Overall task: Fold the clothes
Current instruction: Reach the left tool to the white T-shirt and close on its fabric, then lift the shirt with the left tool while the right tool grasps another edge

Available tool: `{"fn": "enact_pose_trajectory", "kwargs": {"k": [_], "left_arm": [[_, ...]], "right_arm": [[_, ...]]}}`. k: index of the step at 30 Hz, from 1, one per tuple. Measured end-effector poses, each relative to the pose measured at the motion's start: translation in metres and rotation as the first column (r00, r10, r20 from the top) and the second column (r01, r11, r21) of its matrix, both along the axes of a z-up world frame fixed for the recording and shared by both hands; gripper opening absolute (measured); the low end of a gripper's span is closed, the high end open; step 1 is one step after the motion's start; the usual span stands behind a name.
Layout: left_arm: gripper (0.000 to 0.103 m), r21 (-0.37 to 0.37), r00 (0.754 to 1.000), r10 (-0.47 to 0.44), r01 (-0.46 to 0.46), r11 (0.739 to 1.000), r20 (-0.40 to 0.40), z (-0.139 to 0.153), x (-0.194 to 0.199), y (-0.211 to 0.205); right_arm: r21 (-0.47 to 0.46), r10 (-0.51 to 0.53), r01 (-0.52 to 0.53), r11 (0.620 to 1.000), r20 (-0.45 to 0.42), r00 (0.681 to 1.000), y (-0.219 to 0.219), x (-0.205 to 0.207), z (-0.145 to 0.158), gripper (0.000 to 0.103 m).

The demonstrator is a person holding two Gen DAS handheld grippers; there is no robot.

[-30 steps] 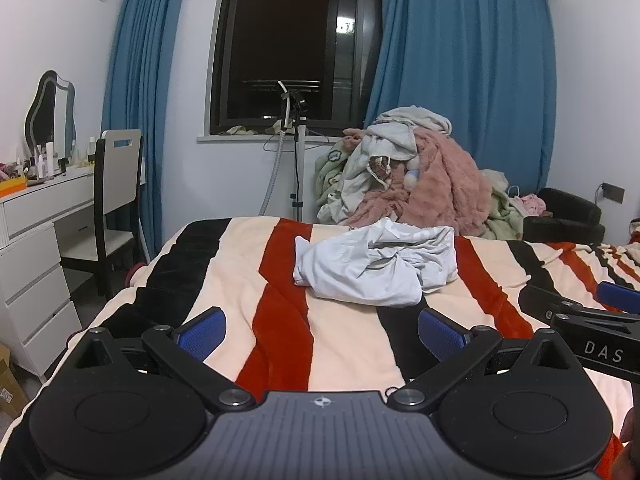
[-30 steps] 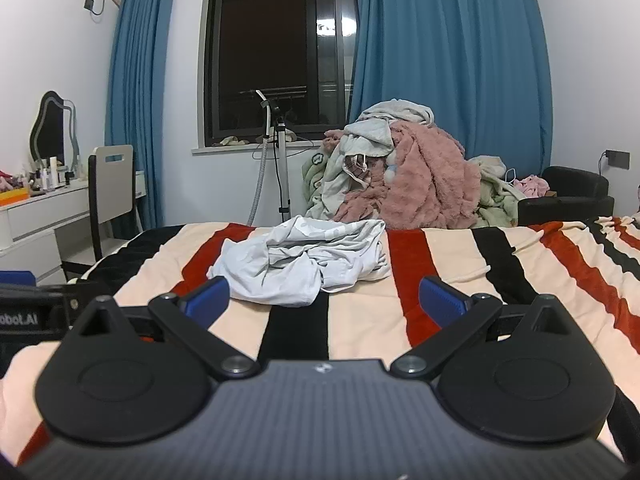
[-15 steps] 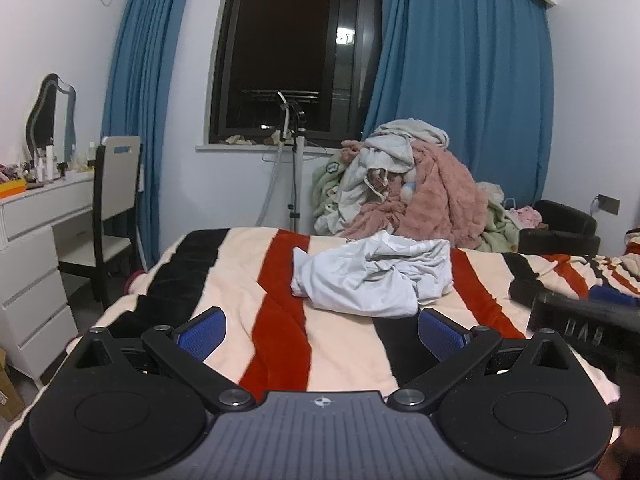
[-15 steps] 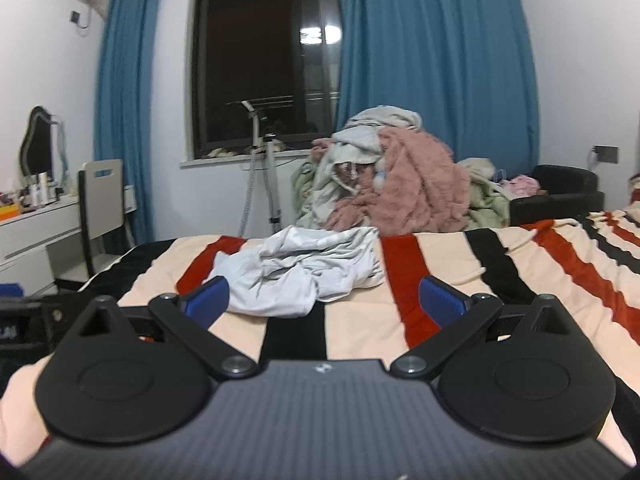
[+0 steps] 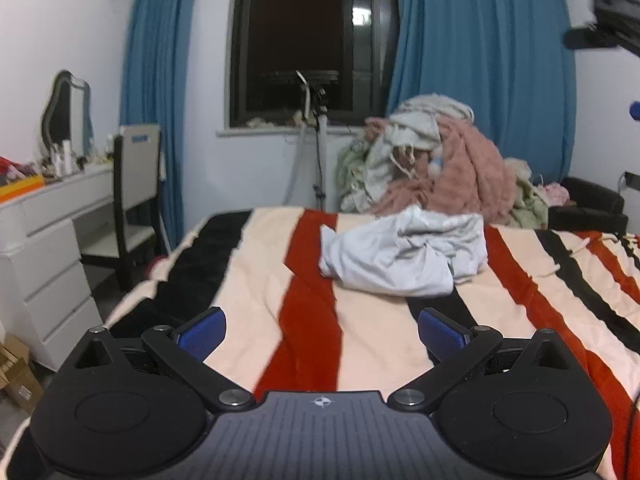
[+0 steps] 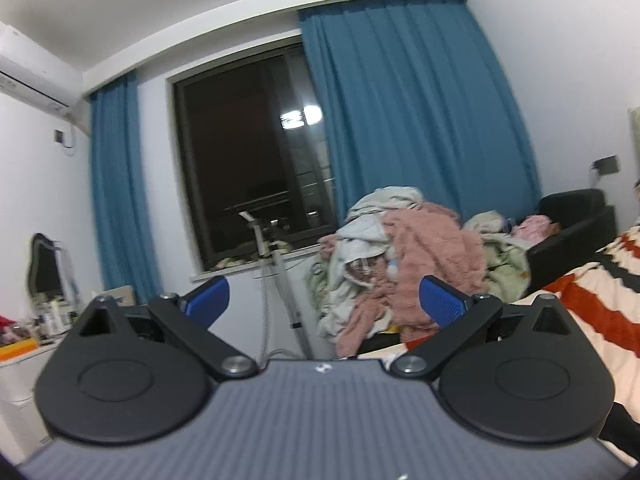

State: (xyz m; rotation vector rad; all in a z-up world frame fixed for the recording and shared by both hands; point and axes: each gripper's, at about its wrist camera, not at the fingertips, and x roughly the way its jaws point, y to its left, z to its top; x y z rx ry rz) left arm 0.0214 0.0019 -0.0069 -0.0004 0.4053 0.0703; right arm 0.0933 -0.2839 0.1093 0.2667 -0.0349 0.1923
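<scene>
Laundry, a crumpled pale grey garment (image 5: 404, 256), lies on the striped bed (image 5: 248, 280) well ahead of the left tool (image 5: 322, 330) and slightly to its right. That tool is spread wide and holds nothing. The right tool (image 6: 324, 302), equally wide and empty, tilts up toward the window (image 6: 248, 184); the garment is outside its view.

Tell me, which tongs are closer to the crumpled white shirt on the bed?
Left. The left tongs hover open, low over the striped blanket, facing the white shirt. The right tongs are raised, tilted toward the window; no shirt in their view.
</scene>
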Motion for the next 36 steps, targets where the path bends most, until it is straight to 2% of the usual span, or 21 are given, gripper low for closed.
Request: {"fn": "enact_pose_trajectory", "kwargs": {"k": [3,7,9,15,16,18,20,21,22,23,24,25,26,31,36], "left_arm": [[0.103,-0.004,0.999,-0.027,0.026,1.0,-0.038,-0.002,0.035,-0.007],[0.103,0.019,0.994,-0.065,0.067,0.998,-0.087,-0.01,0.104,-0.026],[0.103,0.037,0.991,-0.082,0.086,0.996,-0.104,-0.02,0.144,-0.038],[0.1,-0.068,0.98,-0.112,0.102,0.992,-0.163,-0.061,0.259,-0.065],[0.098,-0.084,0.979,-0.115,0.103,0.991,-0.166,-0.068,0.275,-0.07],[0.078,-0.116,0.985,-0.093,0.076,0.99,-0.147,-0.078,0.295,-0.075],[0.072,-0.128,0.989,-0.071,0.054,0.99,-0.133,-0.088,0.311,-0.08],[0.059,-0.122,0.99,-0.061,0.045,0.991,-0.127,-0.092,0.317,-0.082],[0.052,-0.093,0.989,-0.06,0.048,0.995,-0.133,-0.094,0.32,-0.084],[0.039,-0.064,0.989,-0.06,0.052,0.997,-0.138,-0.097,0.323,-0.086],[0.021,-0.029,0.988,-0.074,0.07,0.997,-0.133,-0.097,0.322,-0.088],[0.01,-0.001,0.989,-0.096,0.097,0.995,-0.113,-0.094,0.318,-0.088],[0.006,0.026,0.988,-0.119,0.122,0.992,-0.094,-0.091,0.313,-0.088],[0.004,-0.01,0.981,-0.19,0.19,0.982,-0.035,-0.057,0.264,-0.059],[0.004,-0.168,0.981,-0.196,0.194,0.966,0.006,-0.024,0.207,-0.007]], "right_arm": [[-0.02,0.002,-0.003,1.0,-0.039,0.999,-0.018,0.015,-0.021,0.103],[0.064,0.006,0.002,0.998,-0.125,0.992,-0.049,0.034,-0.054,0.103],[0.07,0.003,0.009,0.997,-0.164,0.986,-0.058,0.037,-0.069,0.103],[0.038,-0.02,0.03,0.999,-0.232,0.973,-0.066,0.052,-0.106,0.103],[0.037,-0.02,0.03,0.999,-0.241,0.97,-0.067,0.057,-0.111,0.103],[0.034,-0.02,0.03,0.999,-0.261,0.965,-0.068,0.066,-0.122,0.103],[0.031,-0.021,0.031,0.999,-0.28,0.96,-0.069,0.075,-0.133,0.103],[0.029,-0.021,0.031,0.999,-0.29,0.957,-0.07,0.079,-0.138,0.103],[0.03,-0.016,0.027,0.999,-0.299,0.954,-0.07,0.084,-0.144,0.103],[0.032,-0.011,0.022,0.999,-0.309,0.951,-0.07,0.09,-0.149,0.103],[0.027,-0.016,0.026,0.999,-0.31,0.951,-0.068,0.093,-0.155,0.103],[0.013,-0.026,0.032,0.999,-0.306,0.952,-0.066,0.095,-0.159,0.103],[-0.001,-0.036,0.038,0.999,-0.3,0.953,-0.063,0.096,-0.162,0.103],[-0.027,-0.028,0.022,0.999,-0.272,0.962,-0.048,0.107,-0.176,0.103],[-0.105,-0.051,0.028,0.994,-0.222,0.974,-0.027,0.106,-0.177,0.103]]}}
